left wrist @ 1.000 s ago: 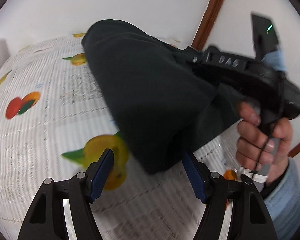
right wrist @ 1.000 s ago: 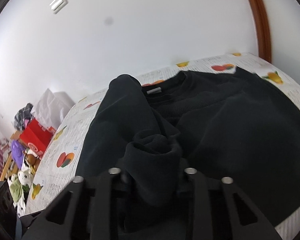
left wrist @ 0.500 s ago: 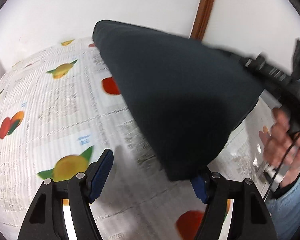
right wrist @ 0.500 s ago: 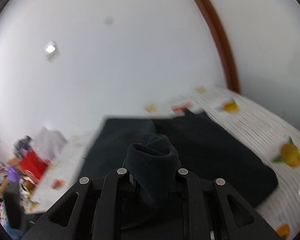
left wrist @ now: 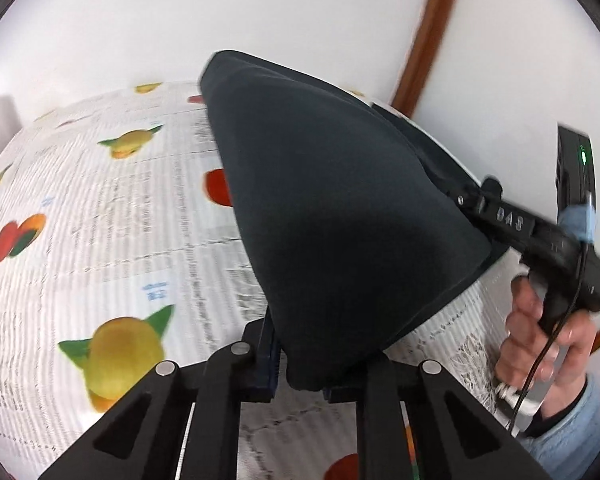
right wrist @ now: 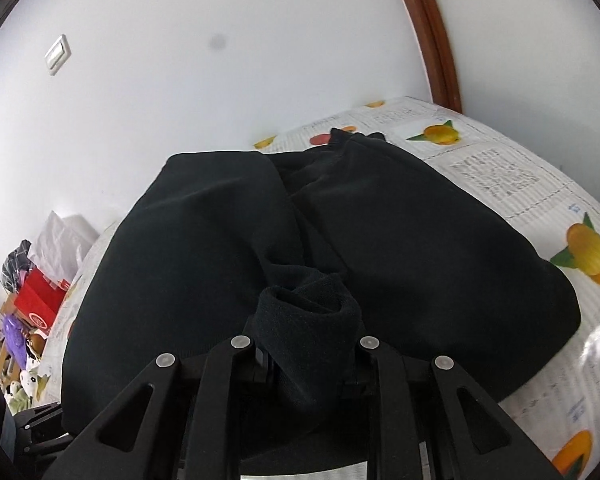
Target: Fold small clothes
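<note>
While my left tool (left wrist: 300, 380) pinched the black sweatshirt (left wrist: 340, 216) at six o'clock, my right tool (right wrist: 306, 364) clamped its bunched cuff (right wrist: 308, 316) over the fruit-print counter (left wrist: 80, 240).

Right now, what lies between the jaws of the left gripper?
In the left wrist view, a corner of the black sweatshirt sits clamped in the left gripper.

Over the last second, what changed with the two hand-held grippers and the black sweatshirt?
The left hand-held gripper, open beside the hanging cloth a second ago, has closed on a lower corner of the black sweatshirt. The right hand-held gripper lifted its bunched edge higher, then eased back, so the sweatshirt now spreads between both. Unchanged: the right grip on the cloth, and the fruit-print tablecloth underneath.
</note>
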Motion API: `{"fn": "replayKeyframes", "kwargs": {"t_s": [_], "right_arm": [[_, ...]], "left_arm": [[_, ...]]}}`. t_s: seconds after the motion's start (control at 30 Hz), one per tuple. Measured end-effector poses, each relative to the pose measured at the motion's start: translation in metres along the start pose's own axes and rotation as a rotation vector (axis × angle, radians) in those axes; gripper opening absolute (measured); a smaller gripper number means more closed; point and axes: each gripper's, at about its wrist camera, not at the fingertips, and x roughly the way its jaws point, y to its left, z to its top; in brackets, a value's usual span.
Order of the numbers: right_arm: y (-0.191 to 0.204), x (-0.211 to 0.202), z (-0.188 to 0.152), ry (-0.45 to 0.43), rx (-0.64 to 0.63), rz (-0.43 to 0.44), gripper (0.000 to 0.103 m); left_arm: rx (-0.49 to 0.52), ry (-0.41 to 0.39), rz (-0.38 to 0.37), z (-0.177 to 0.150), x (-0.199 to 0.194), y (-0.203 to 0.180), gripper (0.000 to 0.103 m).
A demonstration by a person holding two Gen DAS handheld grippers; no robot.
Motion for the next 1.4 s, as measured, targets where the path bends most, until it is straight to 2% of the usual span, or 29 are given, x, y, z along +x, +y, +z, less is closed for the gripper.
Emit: {"fn": "replayKeyframes", "kwargs": {"t_s": [0.13, 0.3, 0.43, 0.53, 0.63, 0.8, 0.87, 0.93, 1.13, 1.27, 1.4], "right_arm": [[0.022, 0.007, -0.002, 0.013, -0.016, -0.004, 0.019], [0.059, 0.026, -0.005, 0.054, -0.046, 0.054, 0.019], [0.1, 0.035, -0.012, 0.082, -0.118, 0.085, 0.018], [0.121, 0.034, -0.021, 0.087, -0.156, 0.107, 0.018], [0.133, 0.032, -0.028, 0.08, -0.198, 0.083, 0.018], [0.138, 0.03, -0.033, 0.072, -0.223, 0.05, 0.019], [0.137, 0.031, -0.034, 0.072, -0.224, 0.05, 0.019], [0.137, 0.032, -0.034, 0.07, -0.231, 0.039, 0.019], [0.137, 0.032, -0.033, 0.07, -0.228, 0.032, 0.019], [0.139, 0.031, -0.035, 0.068, -0.23, 0.023, 0.02], [0.139, 0.03, -0.034, 0.068, -0.215, 0.021, 0.021]], "left_arm": [[-0.041, -0.014, 0.023, -0.001, -0.012, 0.025, 0.013], [-0.092, -0.024, 0.072, -0.012, -0.04, 0.061, 0.012], [-0.114, -0.016, 0.113, -0.027, -0.06, 0.088, 0.012], [-0.129, -0.017, 0.099, -0.039, -0.076, 0.102, 0.013], [-0.129, -0.009, 0.078, -0.042, -0.08, 0.109, 0.015], [-0.116, -0.005, 0.06, -0.04, -0.077, 0.111, 0.019], [-0.117, -0.007, 0.066, -0.038, -0.072, 0.111, 0.024], [-0.114, 0.001, 0.077, -0.034, -0.063, 0.11, 0.034], [-0.113, 0.009, 0.065, -0.025, -0.048, 0.106, 0.034], [-0.074, 0.005, 0.096, -0.023, -0.042, 0.098, 0.037], [-0.064, 0.002, 0.13, -0.022, -0.035, 0.1, 0.053]]}}
